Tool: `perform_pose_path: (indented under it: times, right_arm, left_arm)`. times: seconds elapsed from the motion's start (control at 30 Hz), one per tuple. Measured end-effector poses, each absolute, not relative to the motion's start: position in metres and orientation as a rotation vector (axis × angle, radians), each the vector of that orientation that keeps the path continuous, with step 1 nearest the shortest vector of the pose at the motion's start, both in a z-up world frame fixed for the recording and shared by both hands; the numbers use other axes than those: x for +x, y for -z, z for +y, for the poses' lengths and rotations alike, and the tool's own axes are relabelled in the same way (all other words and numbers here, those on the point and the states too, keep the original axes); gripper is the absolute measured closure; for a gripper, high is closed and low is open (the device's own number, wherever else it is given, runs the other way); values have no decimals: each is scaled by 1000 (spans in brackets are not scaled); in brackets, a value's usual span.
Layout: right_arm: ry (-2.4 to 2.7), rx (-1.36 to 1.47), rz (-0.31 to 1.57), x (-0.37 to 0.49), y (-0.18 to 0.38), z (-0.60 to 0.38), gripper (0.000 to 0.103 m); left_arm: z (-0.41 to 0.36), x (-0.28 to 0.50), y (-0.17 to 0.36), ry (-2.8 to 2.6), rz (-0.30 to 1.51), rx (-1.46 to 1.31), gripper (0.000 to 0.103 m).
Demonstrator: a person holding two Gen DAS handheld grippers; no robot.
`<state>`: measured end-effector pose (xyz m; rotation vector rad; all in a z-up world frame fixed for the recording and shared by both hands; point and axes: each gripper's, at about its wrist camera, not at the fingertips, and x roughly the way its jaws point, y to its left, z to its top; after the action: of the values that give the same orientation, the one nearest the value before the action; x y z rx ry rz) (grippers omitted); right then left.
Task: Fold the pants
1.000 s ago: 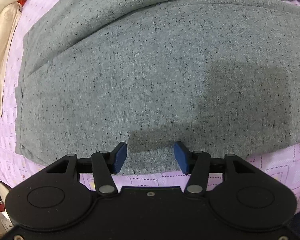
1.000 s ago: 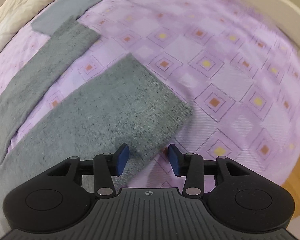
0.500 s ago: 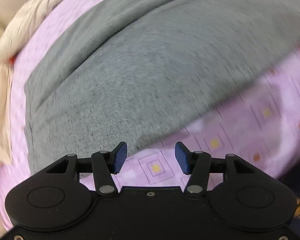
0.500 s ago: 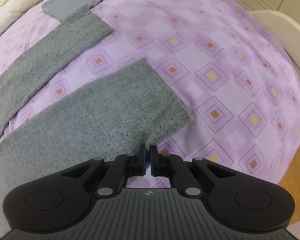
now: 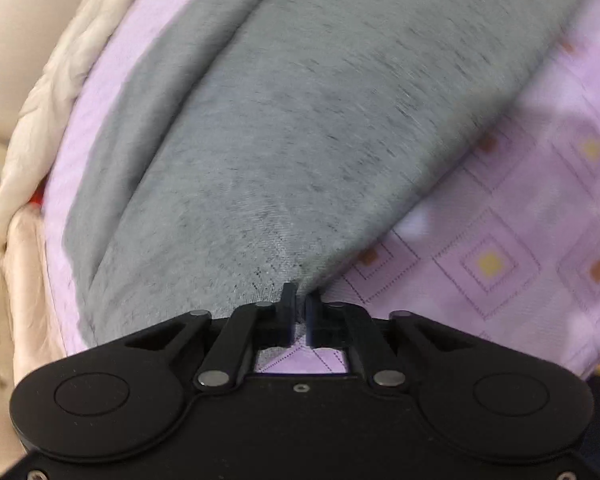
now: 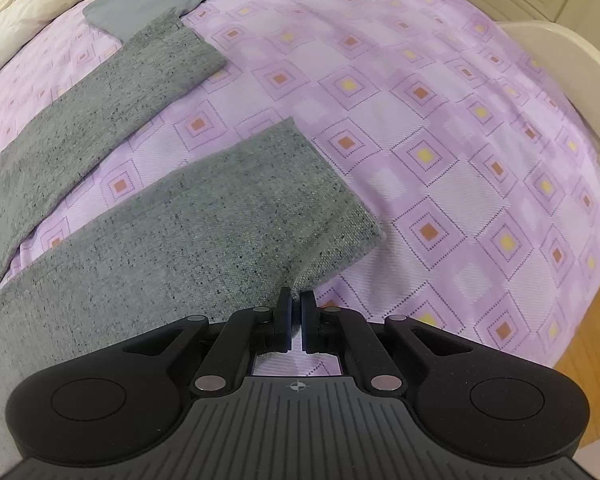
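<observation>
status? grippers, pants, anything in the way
Left gripper shut on pants edge. Right gripper shut on leg hem. Pants flat on bedspread. Nothing in the way.

Motion blurs the pants [image 5: 300, 128] in the left wrist view, edges cutting them off.
</observation>
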<state>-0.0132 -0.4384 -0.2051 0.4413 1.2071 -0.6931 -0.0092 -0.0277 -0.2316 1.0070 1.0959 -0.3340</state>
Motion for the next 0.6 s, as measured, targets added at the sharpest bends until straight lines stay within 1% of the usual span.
perform_pose_path:
  times: [0.1, 0.23, 0.33, 0.4, 0.43, 0.47, 0.53, 0.6]
  right_arm:
    - [694, 437, 1200, -15, 199, -437, 99]
    - [682, 403, 1187, -22, 184, -431, 99]
    - [700, 365, 1210, -25, 187, -429, 99]
    - [718, 348, 1237, -25, 197, -428, 99]
    - [726, 342, 1249, -24, 204, -428, 99]
    - [738, 323, 1263, -22, 211, -427, 99]
    - [750, 266, 1284, -19, 219, -424, 99]
    - [750, 216, 1296, -16, 222, -417, 99]
  left_arm:
    - [-25, -14, 225, 422, 1093, 1084, 99]
    - [-18, -28, 194, 475, 1079, 1109, 99]
    - [-15, -33, 186, 487, 1103, 1085, 99]
    - [-17, -33, 192, 480, 1117, 1081, 98]
    - [-18, -30, 198, 470, 1123, 1090, 95]
    - [-20, -28, 204, 461, 1135, 1095, 89]
    - [-20, -21, 212, 438, 1168, 1061, 86]
    - [-15, -10, 204, 414, 1189, 988, 84]
